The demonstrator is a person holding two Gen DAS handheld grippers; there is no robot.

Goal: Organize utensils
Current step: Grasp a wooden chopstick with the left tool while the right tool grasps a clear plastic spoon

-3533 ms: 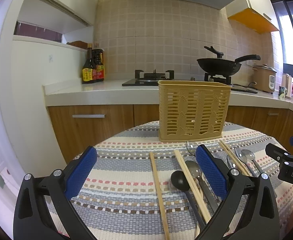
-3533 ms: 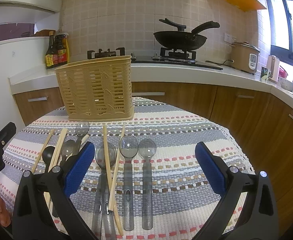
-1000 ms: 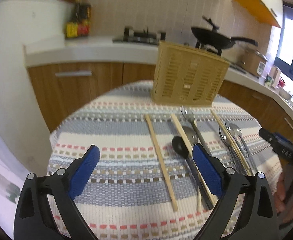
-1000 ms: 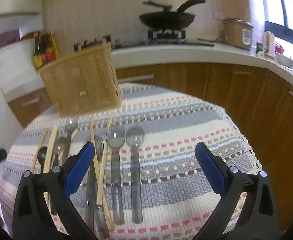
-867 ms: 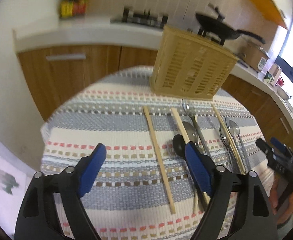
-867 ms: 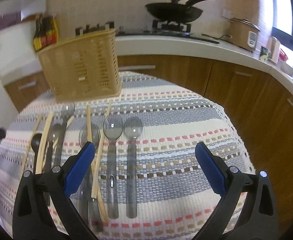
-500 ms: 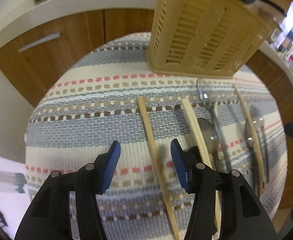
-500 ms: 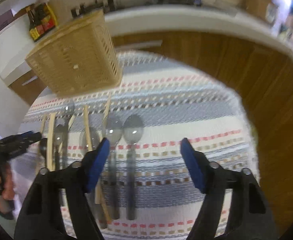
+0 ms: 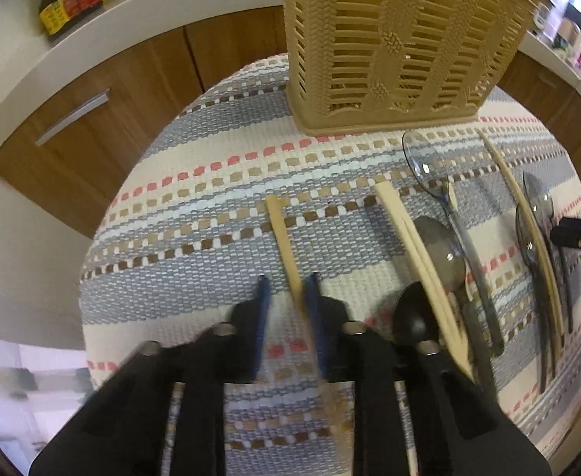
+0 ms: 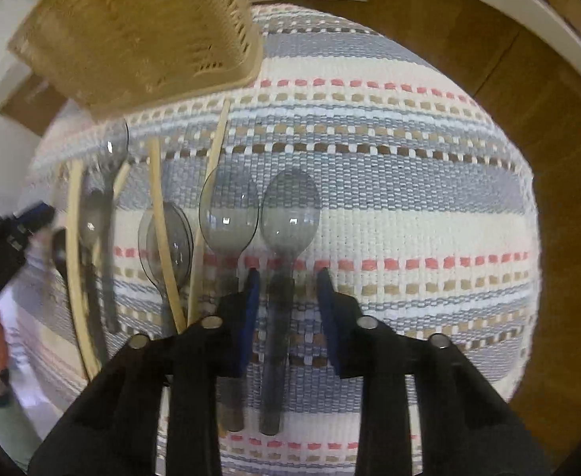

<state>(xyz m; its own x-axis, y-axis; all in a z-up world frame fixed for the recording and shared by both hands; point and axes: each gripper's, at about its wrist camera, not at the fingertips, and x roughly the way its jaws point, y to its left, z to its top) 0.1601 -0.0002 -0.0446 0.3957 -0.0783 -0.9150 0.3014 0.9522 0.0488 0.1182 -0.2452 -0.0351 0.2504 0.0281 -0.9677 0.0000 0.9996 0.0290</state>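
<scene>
1. My left gripper [image 9: 286,291] has dropped from hovering wide open; its jaws are now narrowed around the chopstick [image 9: 284,238] near the table's left edge, not yet clamped.
2. My right gripper [image 10: 286,281] likewise straddles the rightmost spoon [image 10: 288,214], part-open.
3. Both pickups look imminent; the basket [image 9: 393,39] waits at the far edge.

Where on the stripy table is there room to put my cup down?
Free patches: the bare cloth right of the rightmost clear spoon, out to the table edge, and the cloth left of the lone chopstick, below the basket. Between that chopstick and that spoon it is crowded with spoons and chopsticks.
</scene>
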